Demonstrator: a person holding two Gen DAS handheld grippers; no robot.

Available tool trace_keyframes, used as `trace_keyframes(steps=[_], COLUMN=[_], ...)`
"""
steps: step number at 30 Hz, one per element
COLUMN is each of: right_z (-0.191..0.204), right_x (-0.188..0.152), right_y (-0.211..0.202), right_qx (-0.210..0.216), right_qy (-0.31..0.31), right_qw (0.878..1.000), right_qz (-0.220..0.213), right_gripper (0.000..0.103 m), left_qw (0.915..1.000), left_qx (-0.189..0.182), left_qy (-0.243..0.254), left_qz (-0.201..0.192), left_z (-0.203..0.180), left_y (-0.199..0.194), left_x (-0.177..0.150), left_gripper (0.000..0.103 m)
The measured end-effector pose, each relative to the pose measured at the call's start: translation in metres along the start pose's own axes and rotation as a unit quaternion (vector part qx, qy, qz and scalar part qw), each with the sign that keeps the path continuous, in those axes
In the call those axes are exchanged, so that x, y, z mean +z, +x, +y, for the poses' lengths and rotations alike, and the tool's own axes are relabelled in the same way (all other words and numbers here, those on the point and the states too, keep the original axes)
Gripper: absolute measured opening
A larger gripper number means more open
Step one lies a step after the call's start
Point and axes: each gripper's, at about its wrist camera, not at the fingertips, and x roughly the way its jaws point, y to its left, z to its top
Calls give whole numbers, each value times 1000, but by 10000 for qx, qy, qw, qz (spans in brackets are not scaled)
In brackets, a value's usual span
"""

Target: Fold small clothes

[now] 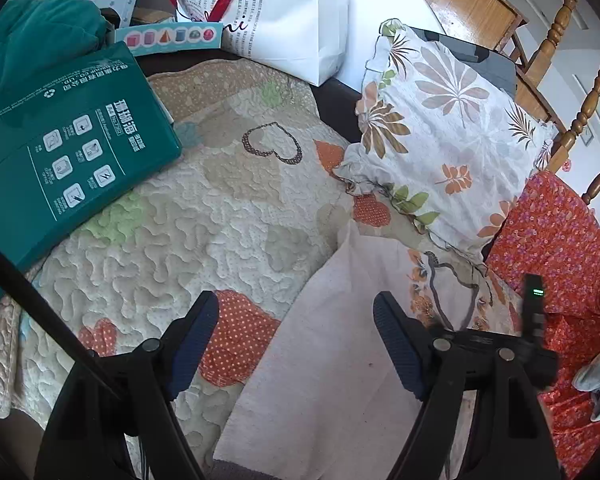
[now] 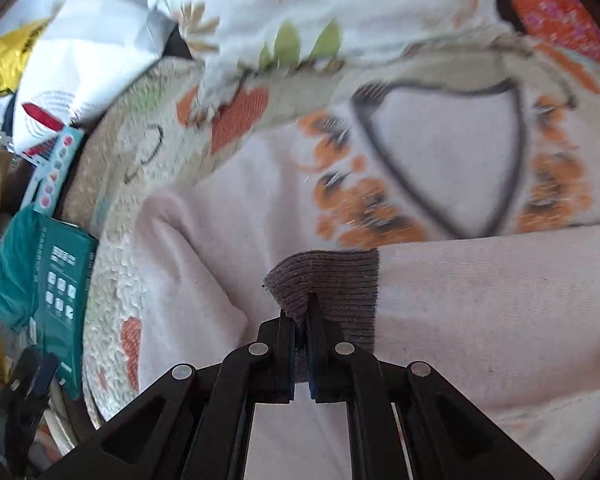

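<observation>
Green box (image 1: pixel 72 148), floral pillow (image 1: pixel 440 140) flank quilted bedspread (image 1: pixel 180 220). Left hand-held gripper (image 1: pixel 296 320) wide above pink shirt (image 1: pixel 340 360); right hand-held gripper (image 2: pixel 300 312) pinching ribbed grey cuff (image 2: pixel 332 280).

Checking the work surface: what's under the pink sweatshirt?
The pink sweatshirt lies on a quilted heart-patterned cover, which shows around its edges. The part of the cover directly beneath is hidden. The right gripper pinches the sleeve's grey cuff.
</observation>
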Motion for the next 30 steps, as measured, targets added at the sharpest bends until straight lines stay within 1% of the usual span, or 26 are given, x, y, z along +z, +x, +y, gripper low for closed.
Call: trace_keyframes(steps=[2, 3, 6, 8, 10, 11, 12, 13, 15, 16, 18, 19, 21, 23, 25, 28, 30], right_z=[9, 14, 26, 35, 39, 37, 33, 26, -9, -26, -74, -100, -134, -154, -149, -114, -88], right_x=[0, 2, 3, 3, 3, 2, 2, 2, 1, 1, -3, -6, -12, -22, -31, -46, -54], right_y=[10, 14, 12, 0, -21, -34, -45, -58, -89, -101, -127, -136, -145, -149, -143, -116, -97], right_qx=[-8, 96, 494, 794, 879, 879, 802, 690, 300, 66, -686, -966, -1092, -1060, -978, -813, -764], right_qy=[-132, -252, -489, -693, -936, -1044, -1123, -1182, -1156, -1078, -846, -665, -331, -155, -246, -816, -1177], right_qw=[9999, 9996, 9973, 9941, 9916, 9906, 9904, 9906, 9924, 9933, 9917, 9907, 9915, 9925, 9936, 9932, 9901], right_qz=[45, 91, 256, 261, 149, 79, 9, -77, -300, -407, -682, -695, -631, -592, -515, -175, -58], right_gripper=[6, 9, 11, 12, 23, 31, 37, 38, 38, 38, 38, 38, 38, 38, 38, 39, 40], left_qw=[10000, 10000, 10000, 10000, 9999, 9999, 9999, 9999, 9999, 9999, 9999, 9999, 9998, 9997, 9995, 9992, 9986], left_qx=[25, 45, 33, 32, 50, 59, 62, 62, 73, 80, 89, 105, 135, 190, 269, 396, 481], left_qy=[42, 72, 91, 88, 72, 58, 30, -3, -62, -84, -71, -32, 91, 139, 111, -50, -199], left_qz=[-11, -16, -7, 20, 52, 66, 82, 93, 110, 125, 128, 121, 119, 106, 97, 87, 74], left_z=[-2, -5, -8, -9, -8, -7, -6, -4, -1, -1, -3, -7, -15, -20, -21, -14, -5], left_y=[1, 3, 5, 7, 9, 9, 9, 9, 10, 10, 11, 11, 13, 15, 18, 21, 21], left_x=[0, -1, -1, -2, -3, -3, -3, -4, -4, -4, -5, -6, -6, -7, -6, -3, -1], left_gripper=[78, 78, 78, 78, 78, 78, 78, 78, 78, 78, 78, 78, 78, 78, 78, 78, 78])
